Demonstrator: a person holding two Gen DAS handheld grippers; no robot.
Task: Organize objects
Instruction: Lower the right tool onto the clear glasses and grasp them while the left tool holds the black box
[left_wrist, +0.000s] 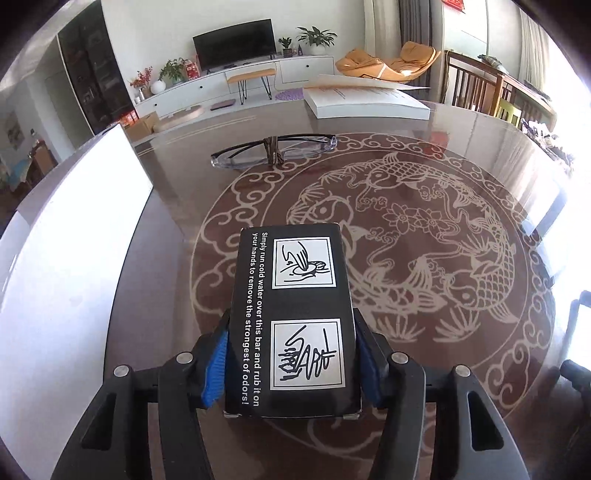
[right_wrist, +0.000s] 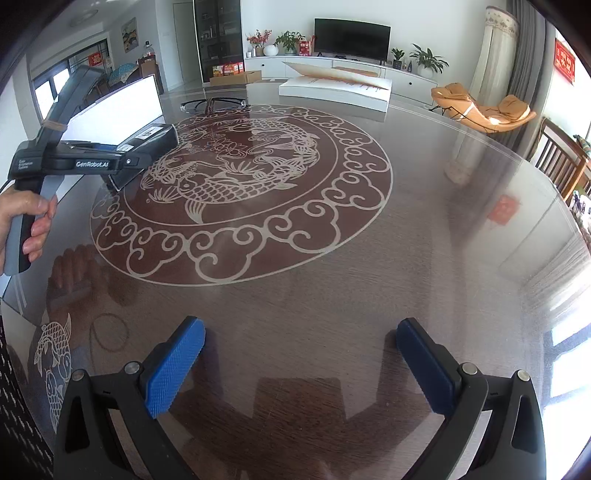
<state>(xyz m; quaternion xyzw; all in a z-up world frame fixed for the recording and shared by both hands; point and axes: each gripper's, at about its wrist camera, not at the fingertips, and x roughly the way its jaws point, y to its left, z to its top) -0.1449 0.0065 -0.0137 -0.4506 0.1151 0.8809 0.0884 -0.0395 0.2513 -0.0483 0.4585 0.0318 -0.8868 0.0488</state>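
A black box (left_wrist: 295, 317) with white printed instructions and two hand drawings sits between the blue pads (left_wrist: 216, 363) of my left gripper (left_wrist: 291, 326), which press on its long sides. In the right wrist view the same box (right_wrist: 151, 142) juts forward from that gripper, tilted, with its lower end close to the glass table (right_wrist: 406, 258). A hand (right_wrist: 26, 225) holds the gripper's handle. My right gripper (right_wrist: 299, 354) hovers over the near part of the table, open, with nothing between its fingers.
Folded glasses (left_wrist: 273, 151) lie beyond the box at the edge of the carp pattern (left_wrist: 406, 240). A thick white open book (left_wrist: 365, 101) rests at the far side. A white board (left_wrist: 74, 258) runs along the left edge. Chairs (left_wrist: 476, 88) stand at the right.
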